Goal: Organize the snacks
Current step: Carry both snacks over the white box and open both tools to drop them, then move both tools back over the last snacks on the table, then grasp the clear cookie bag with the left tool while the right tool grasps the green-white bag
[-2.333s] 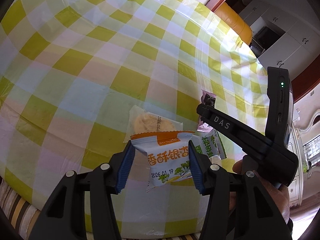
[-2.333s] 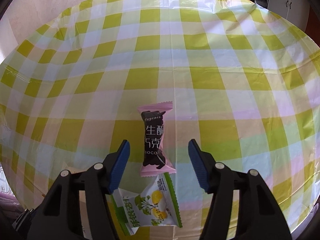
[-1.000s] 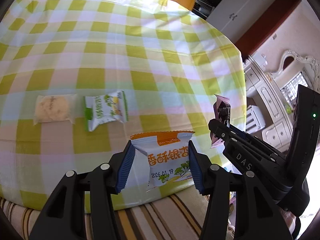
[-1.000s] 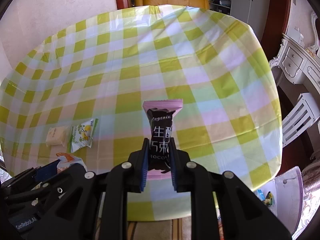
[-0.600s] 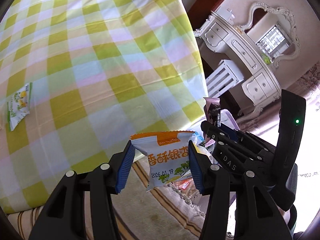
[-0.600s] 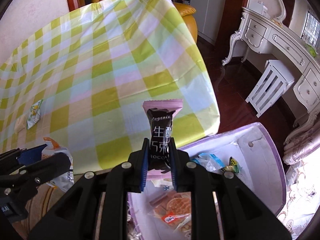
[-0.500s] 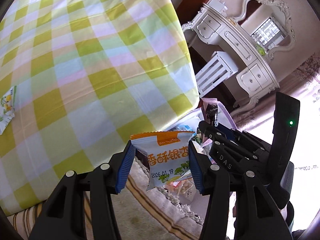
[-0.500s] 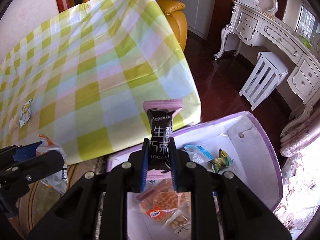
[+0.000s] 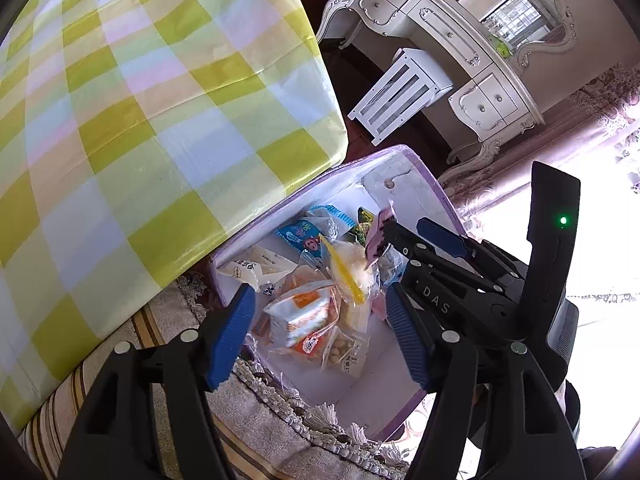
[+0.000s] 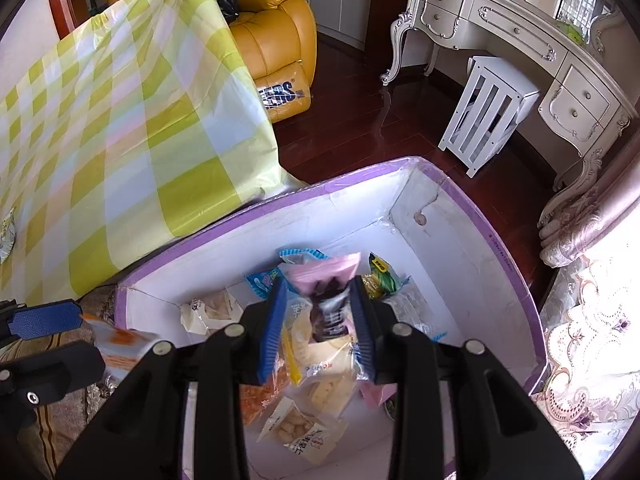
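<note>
Both grippers hang over the purple-rimmed white box (image 10: 460, 200), which takes up the lower centre of the right wrist view and sits just beside the hanging edge of the yellow-green checked tablecloth (image 9: 132, 92). Left gripper (image 9: 320, 322): jaws opening, blue pads well apart; orange-and-white snack packet (image 9: 302, 316) sits between them, blurred, touching neither pad, over the pile in the box. Right gripper (image 10: 318, 320): jaws opening, pads set a little apart; pink-and-dark chocolate packet (image 10: 328, 300) is between them, blurred, and whether the pads touch it is hard to tell. The box holds more snack bags (image 10: 304, 424), among them a blue packet (image 9: 302, 236) and cracker packs. A white slatted stool (image 10: 488, 108) and a cream dresser (image 10: 532, 44) fill the upper right, a yellow armchair (image 10: 272, 36) top centre of the right wrist view.
</note>
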A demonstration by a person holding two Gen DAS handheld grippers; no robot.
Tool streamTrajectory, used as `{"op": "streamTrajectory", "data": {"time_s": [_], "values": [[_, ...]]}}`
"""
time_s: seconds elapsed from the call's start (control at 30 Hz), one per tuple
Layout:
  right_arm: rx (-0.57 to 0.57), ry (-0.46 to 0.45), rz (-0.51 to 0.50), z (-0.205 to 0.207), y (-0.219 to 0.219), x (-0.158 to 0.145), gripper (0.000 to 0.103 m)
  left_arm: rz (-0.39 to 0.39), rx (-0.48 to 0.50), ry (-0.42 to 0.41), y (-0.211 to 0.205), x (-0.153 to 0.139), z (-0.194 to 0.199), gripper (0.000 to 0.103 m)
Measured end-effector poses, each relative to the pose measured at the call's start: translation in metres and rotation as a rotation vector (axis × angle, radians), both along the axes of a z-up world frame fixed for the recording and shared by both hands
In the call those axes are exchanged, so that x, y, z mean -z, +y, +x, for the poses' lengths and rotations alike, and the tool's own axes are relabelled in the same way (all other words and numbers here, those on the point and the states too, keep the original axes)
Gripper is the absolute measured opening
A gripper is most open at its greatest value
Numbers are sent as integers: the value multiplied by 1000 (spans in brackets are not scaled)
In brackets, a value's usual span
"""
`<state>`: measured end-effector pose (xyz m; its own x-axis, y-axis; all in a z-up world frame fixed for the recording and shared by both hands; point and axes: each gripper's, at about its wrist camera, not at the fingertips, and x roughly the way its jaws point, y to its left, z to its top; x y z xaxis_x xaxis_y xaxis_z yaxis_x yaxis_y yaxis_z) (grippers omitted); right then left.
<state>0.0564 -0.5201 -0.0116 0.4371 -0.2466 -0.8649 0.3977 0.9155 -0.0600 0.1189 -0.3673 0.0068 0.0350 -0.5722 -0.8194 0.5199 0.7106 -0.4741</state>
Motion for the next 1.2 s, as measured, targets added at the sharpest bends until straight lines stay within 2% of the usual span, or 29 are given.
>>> {"op": "streamTrajectory", "data": {"time_s": [0.03, 0.07, 0.23, 0.4, 0.53, 0.73, 0.8, 0.83, 0.93, 1.0, 1.1, 1.2], "values": [[-2, -2, -3, 1, 1, -1, 56, -3, -3, 0, 2, -1, 1, 69], [-7, -4, -3, 2, 3, -1, 59, -8, -8, 1, 5, -2, 2, 69], [-35, -14, -1, 8, 16, -8, 63, -20, -68, -31, 31, -11, 11, 69], [-85, -34, 14, 20, 37, -20, 66, -12, -197, -115, 91, -30, 25, 69], [-153, -49, 31, 35, 65, -30, 69, 10, -369, -152, 163, -35, 35, 69], [-289, -69, 55, 61, 125, -43, 74, 105, -720, -172, 286, -26, 54, 69], [-332, -75, 62, 69, 146, -47, 76, 134, -812, -164, 317, -20, 60, 73], [-353, -78, 66, 72, 156, -49, 76, 152, -839, -160, 329, -16, 64, 78], [-415, -89, 66, 82, 185, -55, 76, 194, -842, -142, 343, -3, 76, 82], [-447, -95, 73, 88, 201, -59, 76, 237, -827, -136, 340, 6, 84, 84], [-487, -103, 80, 95, 223, -63, 76, 245, -812, -128, 333, 11, 90, 84], [-518, -105, 84, 101, 240, -64, 77, 296, -798, -142, 325, 14, 97, 88]]}}
